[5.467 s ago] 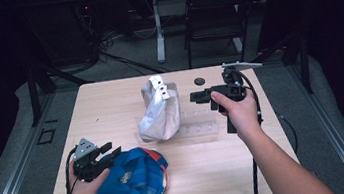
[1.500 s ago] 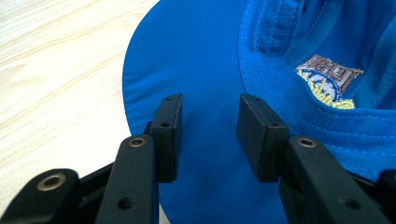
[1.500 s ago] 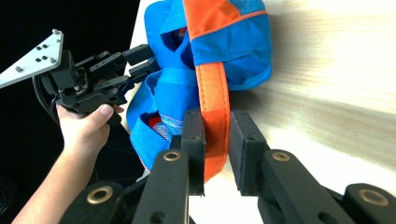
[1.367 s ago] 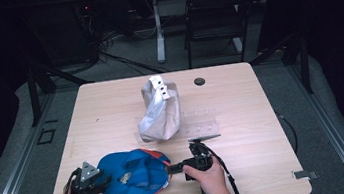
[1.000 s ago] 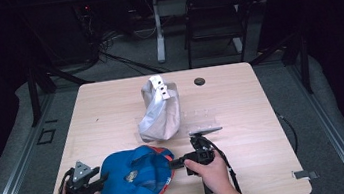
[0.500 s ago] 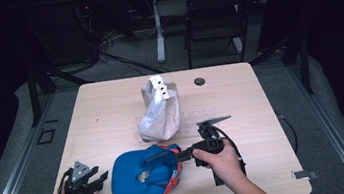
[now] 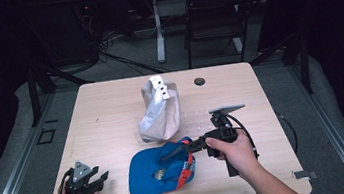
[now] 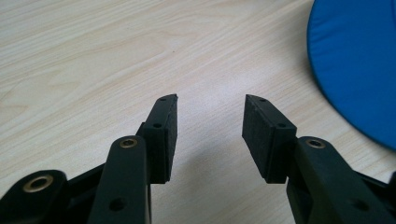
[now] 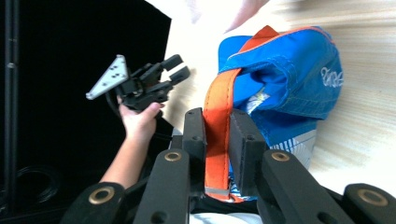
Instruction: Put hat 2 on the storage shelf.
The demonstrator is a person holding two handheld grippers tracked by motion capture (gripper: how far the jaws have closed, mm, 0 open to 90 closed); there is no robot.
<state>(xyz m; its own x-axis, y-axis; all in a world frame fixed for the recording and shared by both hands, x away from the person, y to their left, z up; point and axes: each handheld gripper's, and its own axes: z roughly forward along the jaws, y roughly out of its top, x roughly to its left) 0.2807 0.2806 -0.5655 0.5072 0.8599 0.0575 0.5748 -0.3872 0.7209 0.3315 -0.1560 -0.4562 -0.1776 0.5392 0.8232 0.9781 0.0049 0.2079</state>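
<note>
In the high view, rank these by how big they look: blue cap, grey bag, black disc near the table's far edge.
1. and 2. blue cap and grey bag: they look alike in size, and the cap lies nearer the camera, so no ranking.
3. black disc: clearly smallest.

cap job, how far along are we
Done: the right claw has the blue cap's orange strap pinched. In hand: the cap lies near the table's front edge. The left claw is open and empty. Left: apparently moving it, maybe toward the white bag.
</note>
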